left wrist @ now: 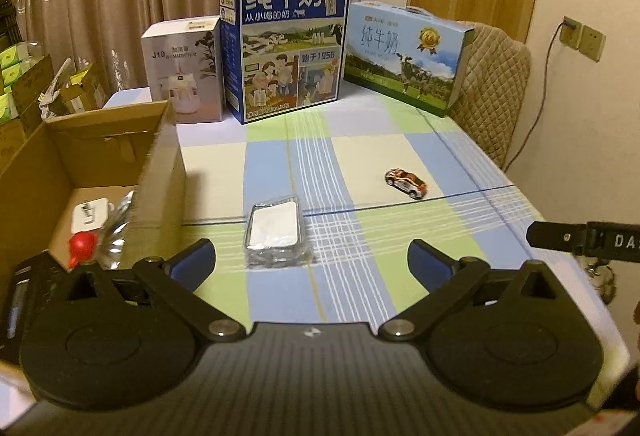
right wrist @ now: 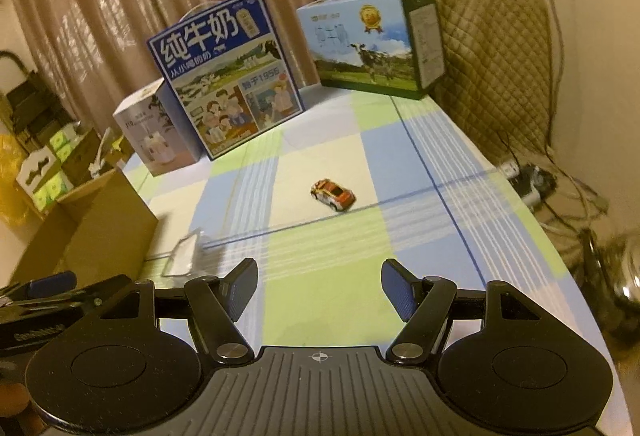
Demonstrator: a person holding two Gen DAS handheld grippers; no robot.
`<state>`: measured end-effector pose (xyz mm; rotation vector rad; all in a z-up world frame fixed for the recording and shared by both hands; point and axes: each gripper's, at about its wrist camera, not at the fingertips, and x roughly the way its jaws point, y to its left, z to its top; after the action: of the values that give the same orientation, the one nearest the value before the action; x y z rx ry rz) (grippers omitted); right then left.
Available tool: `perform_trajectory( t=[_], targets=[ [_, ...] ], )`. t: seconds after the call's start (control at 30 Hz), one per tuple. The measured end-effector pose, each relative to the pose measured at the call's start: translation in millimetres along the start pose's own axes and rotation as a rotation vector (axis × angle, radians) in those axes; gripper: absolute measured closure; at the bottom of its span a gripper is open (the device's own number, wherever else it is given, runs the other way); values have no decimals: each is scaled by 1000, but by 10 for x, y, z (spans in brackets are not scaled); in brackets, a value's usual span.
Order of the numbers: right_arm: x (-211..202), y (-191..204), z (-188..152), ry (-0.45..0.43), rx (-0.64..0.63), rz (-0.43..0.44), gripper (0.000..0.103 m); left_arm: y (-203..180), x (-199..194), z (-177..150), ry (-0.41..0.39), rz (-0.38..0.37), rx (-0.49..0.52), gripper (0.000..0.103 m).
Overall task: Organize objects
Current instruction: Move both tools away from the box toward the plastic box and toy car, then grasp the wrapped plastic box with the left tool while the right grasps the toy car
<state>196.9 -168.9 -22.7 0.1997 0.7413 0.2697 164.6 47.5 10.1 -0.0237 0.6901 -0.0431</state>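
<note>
A clear plastic case [left wrist: 276, 230] with a white insert lies on the checked tablecloth, just ahead of my open, empty left gripper [left wrist: 310, 262]; it also shows in the right wrist view [right wrist: 185, 256]. A small orange and white toy car [left wrist: 406, 183] sits further right; in the right wrist view the car [right wrist: 333, 194] is well ahead of my open, empty right gripper [right wrist: 318, 290]. An open cardboard box [left wrist: 160, 172] at the left holds a white plug, a red item [left wrist: 82, 244] and a foil packet.
Two milk cartons [left wrist: 288, 44] [left wrist: 404, 56] and a humidifier box [left wrist: 184, 72] stand at the table's far end. A quilted chair [left wrist: 492, 84] is at the right edge. Cables and a power strip [right wrist: 528, 184] lie on the floor beyond. Stacked boxes stand left.
</note>
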Motion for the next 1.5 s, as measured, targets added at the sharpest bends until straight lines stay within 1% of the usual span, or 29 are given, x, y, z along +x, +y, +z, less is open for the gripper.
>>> perform_trajectory(
  t=[0.07,0.13,0.17,0.23,0.33,0.4,0.5,0.63,0.7,0.83,0.9,0.97,1.0,1.1,1.13,1.2,1.37,1.5],
  targets=[
    [180,-50,32,-6,-36,-8,37,-27,194,-31,-13,21,17,2],
    [375,-110,67,-5,-64,-23,37,-51,393,-80,-42,59,45,2],
    [458,-138,83,1,-65,-28,37,-58,493,-108,-55,72,60,2],
    [631,-187,122,17,-62,-28,37,-53,676,-141,-58,80,75,2],
    [834,-195,210,22,-104,-26,37,-15,951,-196,-35,93,83,2],
    [959,-181,258,21,-145,-30,37,27,1104,-227,-15,108,69,2],
    [1130,-191,305,34,-160,-20,37,74,1292,-252,21,130,55,2],
    [1301,-166,315,59,-171,-17,37,132,1484,-253,54,138,31,3],
    [1374,-152,322,68,-183,-13,37,156,1545,-252,64,142,19,5],
    [1474,-121,336,73,-211,-23,37,225,1645,-237,81,138,-16,14],
    [1510,-120,341,76,-219,-21,37,268,1669,-232,88,130,-33,17],
    [1538,-127,347,76,-223,-22,37,290,1681,-236,97,122,-37,24],
    [1550,-130,349,77,-224,-24,37,293,1690,-242,107,120,-36,30],
    [1592,-147,358,81,-224,-25,37,268,1689,-240,109,118,-27,36],
    [1600,-154,358,82,-226,-27,37,252,1686,-234,113,116,-22,41],
    [1619,-178,358,85,-230,-33,37,224,1675,-221,121,101,-15,47],
    [1677,-207,390,78,-238,-36,37,166,1648,-209,149,48,-25,49],
    [1787,-156,408,68,-297,-26,37,129,1654,-193,147,10,-33,50]
  ],
)
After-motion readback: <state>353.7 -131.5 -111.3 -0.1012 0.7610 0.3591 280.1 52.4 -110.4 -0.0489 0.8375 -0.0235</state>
